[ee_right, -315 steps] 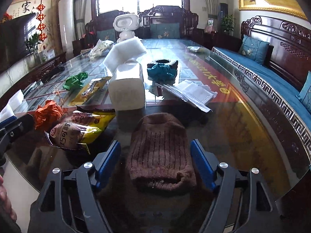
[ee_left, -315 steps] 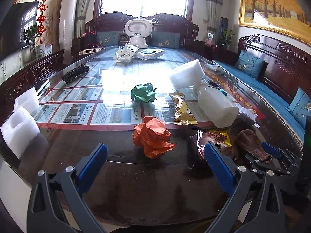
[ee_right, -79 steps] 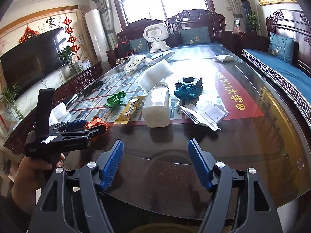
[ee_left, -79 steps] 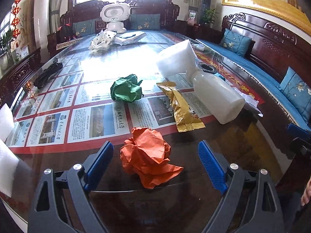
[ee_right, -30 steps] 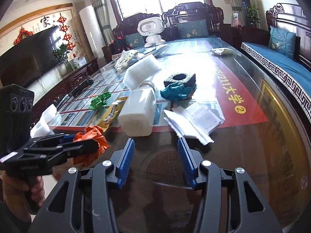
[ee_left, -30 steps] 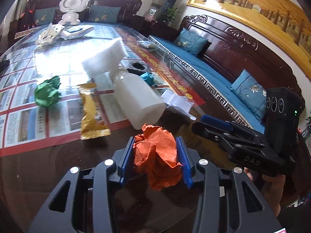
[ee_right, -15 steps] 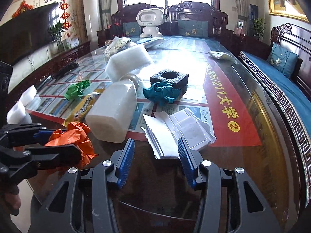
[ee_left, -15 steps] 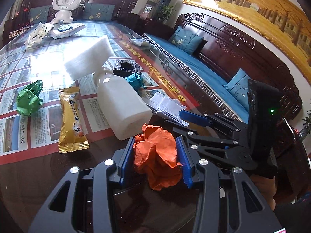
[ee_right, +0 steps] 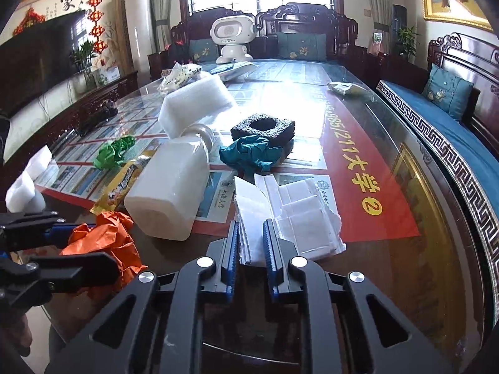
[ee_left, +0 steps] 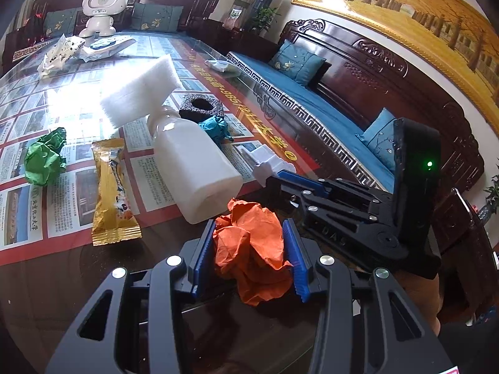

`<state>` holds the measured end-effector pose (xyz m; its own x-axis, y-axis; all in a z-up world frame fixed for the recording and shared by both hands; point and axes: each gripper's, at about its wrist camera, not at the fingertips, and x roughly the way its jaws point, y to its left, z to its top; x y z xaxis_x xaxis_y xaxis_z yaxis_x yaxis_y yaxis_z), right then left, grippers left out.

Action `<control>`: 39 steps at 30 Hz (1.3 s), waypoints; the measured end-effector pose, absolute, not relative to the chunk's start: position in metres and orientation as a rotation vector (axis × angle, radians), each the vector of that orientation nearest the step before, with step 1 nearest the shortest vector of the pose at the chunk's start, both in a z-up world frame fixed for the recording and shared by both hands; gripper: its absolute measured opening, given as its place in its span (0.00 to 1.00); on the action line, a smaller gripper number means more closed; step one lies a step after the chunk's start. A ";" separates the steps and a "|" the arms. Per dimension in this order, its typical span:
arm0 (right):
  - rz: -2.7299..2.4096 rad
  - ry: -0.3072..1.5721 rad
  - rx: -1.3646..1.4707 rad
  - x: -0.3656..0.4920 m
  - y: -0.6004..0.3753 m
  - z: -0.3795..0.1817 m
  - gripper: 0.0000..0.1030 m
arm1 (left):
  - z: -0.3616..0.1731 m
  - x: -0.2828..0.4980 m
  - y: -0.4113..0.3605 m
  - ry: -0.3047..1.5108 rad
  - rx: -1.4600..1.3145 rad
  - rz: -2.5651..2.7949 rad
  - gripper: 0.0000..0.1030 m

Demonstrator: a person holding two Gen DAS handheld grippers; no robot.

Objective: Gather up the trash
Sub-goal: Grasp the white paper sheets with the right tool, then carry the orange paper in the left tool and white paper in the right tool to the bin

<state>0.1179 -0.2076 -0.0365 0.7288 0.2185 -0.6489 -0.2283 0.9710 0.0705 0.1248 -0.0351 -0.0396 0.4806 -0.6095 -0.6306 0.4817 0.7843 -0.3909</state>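
The left gripper (ee_left: 248,254) is pinching the crumpled orange paper (ee_left: 252,249) above the glass table (ee_right: 421,218) while the right gripper (ee_right: 251,251) is closing on the white paper stack (ee_right: 290,215), probably calling for lifting next, leaving the white plastic bottle (ee_right: 170,193) beyond.

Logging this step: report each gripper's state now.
Left gripper: shut on the orange paper wad.
Right gripper: shut on the white paper stack.

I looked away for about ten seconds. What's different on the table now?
The left gripper closed on the orange paper ball and lifted it. The right gripper closed its jaws on the white folded paper. The brown knit piece and a snack bag are gone. The white bottle and green paper ball stayed put.
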 end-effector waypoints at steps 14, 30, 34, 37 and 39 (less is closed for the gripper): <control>0.273 0.643 0.092 0.081 -0.222 -0.008 0.06 | -0.027 0.106 -0.035 0.810 -0.162 -0.685 0.43; 0.349 0.560 0.161 0.000 -0.223 0.030 0.06 | -0.007 0.052 -0.031 0.762 -0.115 -0.684 0.43; 0.366 0.550 0.151 -0.031 -0.217 0.035 0.06 | -0.005 0.033 -0.029 0.756 -0.102 -0.684 0.43; 0.366 0.548 0.150 -0.050 -0.215 0.035 0.06 | -0.006 0.017 -0.028 0.762 -0.094 -0.693 0.43; 0.364 0.551 0.151 -0.064 -0.213 0.034 0.06 | -0.008 0.006 -0.027 0.764 -0.087 -0.700 0.43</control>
<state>-0.0640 -0.2126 0.0342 0.7900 0.3768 -0.4837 -0.2967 0.9253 0.2363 0.0056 -0.0268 -0.0079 0.5097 -0.6106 -0.6061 0.5500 0.7730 -0.3163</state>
